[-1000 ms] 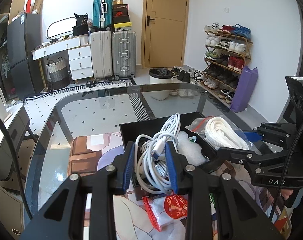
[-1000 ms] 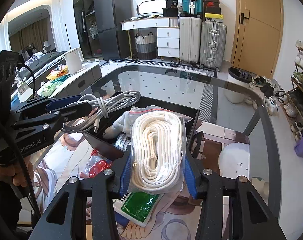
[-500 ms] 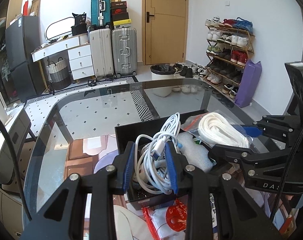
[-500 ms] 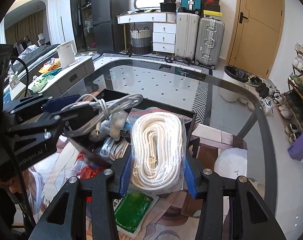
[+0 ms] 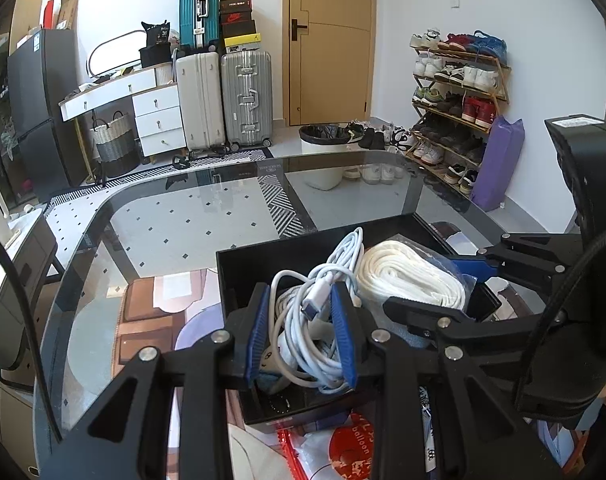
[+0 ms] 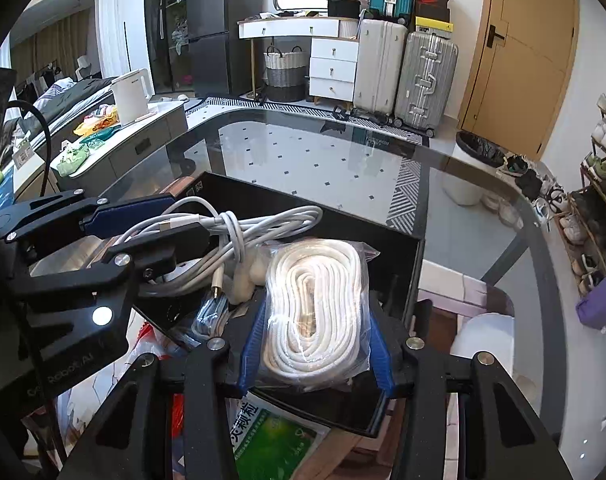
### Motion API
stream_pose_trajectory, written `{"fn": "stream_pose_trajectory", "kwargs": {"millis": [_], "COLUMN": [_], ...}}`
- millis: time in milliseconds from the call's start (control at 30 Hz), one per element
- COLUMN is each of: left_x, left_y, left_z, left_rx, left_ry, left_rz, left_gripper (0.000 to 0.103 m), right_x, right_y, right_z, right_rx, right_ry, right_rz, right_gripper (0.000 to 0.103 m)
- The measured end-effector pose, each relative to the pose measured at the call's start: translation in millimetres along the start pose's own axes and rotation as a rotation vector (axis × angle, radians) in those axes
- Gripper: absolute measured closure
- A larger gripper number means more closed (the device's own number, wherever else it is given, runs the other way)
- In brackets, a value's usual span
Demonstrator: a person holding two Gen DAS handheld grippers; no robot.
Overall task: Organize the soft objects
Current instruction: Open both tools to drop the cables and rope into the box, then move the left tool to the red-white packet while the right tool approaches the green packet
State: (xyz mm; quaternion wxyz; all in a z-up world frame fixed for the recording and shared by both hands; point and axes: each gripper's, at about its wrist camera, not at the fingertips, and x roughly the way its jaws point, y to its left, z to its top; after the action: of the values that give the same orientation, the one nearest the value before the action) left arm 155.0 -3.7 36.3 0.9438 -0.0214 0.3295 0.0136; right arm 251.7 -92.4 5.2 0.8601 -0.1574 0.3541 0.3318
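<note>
White cable bundle (image 5: 311,320) was pinched in the left gripper (image 5: 303,332), bagged rope coil (image 6: 315,312) clamped in the right gripper (image 6: 315,344), both over the black tray (image 6: 399,236). Risk: loose cable loops could snag the tray wall, or the slick bag slip out. Glass table (image 5: 175,224); cluttered room, suitcases (image 5: 223,96) far.

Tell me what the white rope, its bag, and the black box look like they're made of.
White rope: looks like braided cotton or nylon cord, matte, with visible strand texture.
Its bag: thin clear plastic, glossy, crinkled with glare, red strip at the top suggesting a zip seal.
Black box: thin rigid walls, smooth and slightly shiny; plastic or coated cardboard, hard to tell.
</note>
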Motion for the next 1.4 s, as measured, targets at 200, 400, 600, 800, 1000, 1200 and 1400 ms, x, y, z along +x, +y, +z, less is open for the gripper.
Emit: {"fn": "stream_pose_trajectory", "kwargs": {"millis": [200,400,600,800,1000,1200,1400], "left_x": [1.2,4.3,3.1,-10.8,-32.8,-50.3,-56.2], "left_y": [-3.9,-0.9,3.0,-1.6,-5.2,-1.4,2.4], "left_z": [-4.7,-9.0,-7.5,-8.5,-11.1,-20.4,-30.3], "left_rx": [0.027,0.030,0.020,0.048,0.064,0.050,0.017], "left_ry": [0.007,0.031,0.044,0.028,-0.013,-0.043,-0.038], "left_rz": [0.006,0.013,0.005,-0.028,-0.045,-0.029,-0.014], "left_gripper": [0.073,0.073,0.070,0.057,0.047,0.018,0.001], "right_x": [3.9,3.2,0.9,-20.8,-51.9,-70.8,-75.1], "right_y": [-5.3,-5.2,-1.7,-6.2,-9.3,-14.7,-9.8], "right_z": [1.1,0.2,-0.3,-7.8,-24.3,-47.3,-68.1], "right_rx": [0.020,0.050,0.056,0.084,0.113,0.176,0.189], "right_ry": [0.000,0.017,0.003,-0.066,-0.124,-0.140,-0.130], "right_rz": [0.024,0.025,0.015,0.033,0.044,0.100,0.084], "right_gripper": [0.057,0.057,0.054,0.037,0.021,0.007,0.001]}}
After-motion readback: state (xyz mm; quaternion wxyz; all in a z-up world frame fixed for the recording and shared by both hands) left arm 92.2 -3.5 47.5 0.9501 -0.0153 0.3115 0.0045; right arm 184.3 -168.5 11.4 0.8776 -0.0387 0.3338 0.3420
